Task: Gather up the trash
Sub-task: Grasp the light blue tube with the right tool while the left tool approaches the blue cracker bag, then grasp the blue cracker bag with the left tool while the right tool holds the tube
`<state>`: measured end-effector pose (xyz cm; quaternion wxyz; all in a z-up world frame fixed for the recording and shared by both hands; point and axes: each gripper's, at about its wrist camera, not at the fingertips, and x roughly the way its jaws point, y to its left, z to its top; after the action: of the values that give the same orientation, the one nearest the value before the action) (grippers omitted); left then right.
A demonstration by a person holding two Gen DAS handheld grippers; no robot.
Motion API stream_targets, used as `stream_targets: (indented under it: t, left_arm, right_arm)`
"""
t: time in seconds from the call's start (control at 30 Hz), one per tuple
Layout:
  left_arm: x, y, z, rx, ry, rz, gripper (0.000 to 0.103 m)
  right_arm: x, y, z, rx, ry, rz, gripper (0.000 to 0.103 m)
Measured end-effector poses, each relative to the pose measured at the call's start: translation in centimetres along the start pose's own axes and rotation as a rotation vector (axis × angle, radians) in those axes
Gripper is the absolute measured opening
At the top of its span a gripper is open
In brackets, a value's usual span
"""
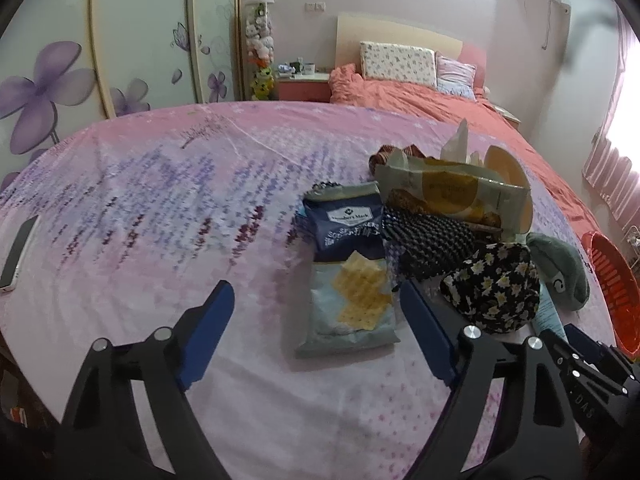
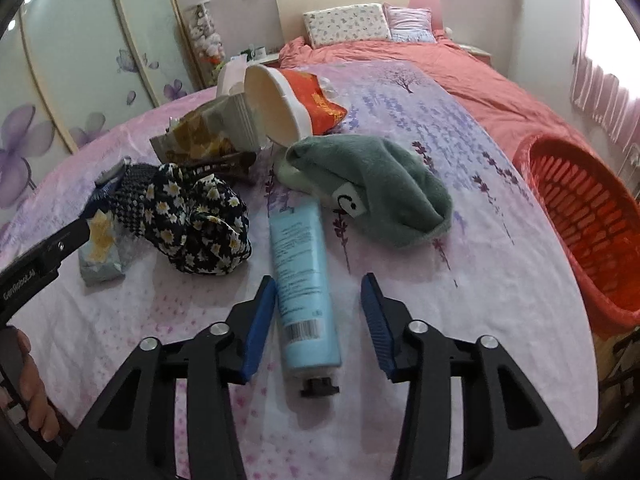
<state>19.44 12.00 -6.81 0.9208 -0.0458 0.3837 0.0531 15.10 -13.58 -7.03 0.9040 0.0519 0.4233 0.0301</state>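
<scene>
Left wrist view: a cracker packet is seen lying flat on a bed with a lavender-print sheet, between the wide-open, empty jaws of the left gripper. The packet is judged light, thin and crinkly, likely slippery; it would best be pinched across its narrow width near the middle. Just behind the packet a second snack bag is piled with dark patterned cloth; what lies under them cannot be made out.

In the right wrist view, a blue tube lies between the open, empty jaws of the right gripper, cap toward the camera. It is judged soft-walled and smooth. Right of the tube, an orange basket is cut off by the frame edge; its contents are hidden.
</scene>
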Motion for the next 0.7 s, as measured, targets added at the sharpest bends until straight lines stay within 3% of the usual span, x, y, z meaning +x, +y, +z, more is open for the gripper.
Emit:
stream_targets:
  t: [0.07,0.3,0.4,0.53,0.7]
  left_arm:
    - [0.6,-0.1,0.1,0.001,0.012,-0.002,0.083]
    - [2.6,-1.0,0.6,0.030,0.037,0.019,0.080]
    - [3.4,-1.0,0.7,0.033,0.058,0.025,0.074]
    - [4.4,-0.4,0.7,0.013,0.097,0.009,0.053]
    - [4.4,0.9,0.5,0.001,0.089,-0.021,0.047]
  right_arm:
    - [0.1,0.2,0.2,-0.013,0.000,-0.007,0.031]
    - [0.8,0.1,1.0,0.000,0.004,-0.013,0.030]
    - [1.1,0.3,1.3,0.001,0.005,-0.016,0.030]
    - [1.4,0.4,1.6,-0.003,0.004,-0.012,0.029]
    - [1.3,0.0,1.5,0.016,0.006,0.016,0.029]
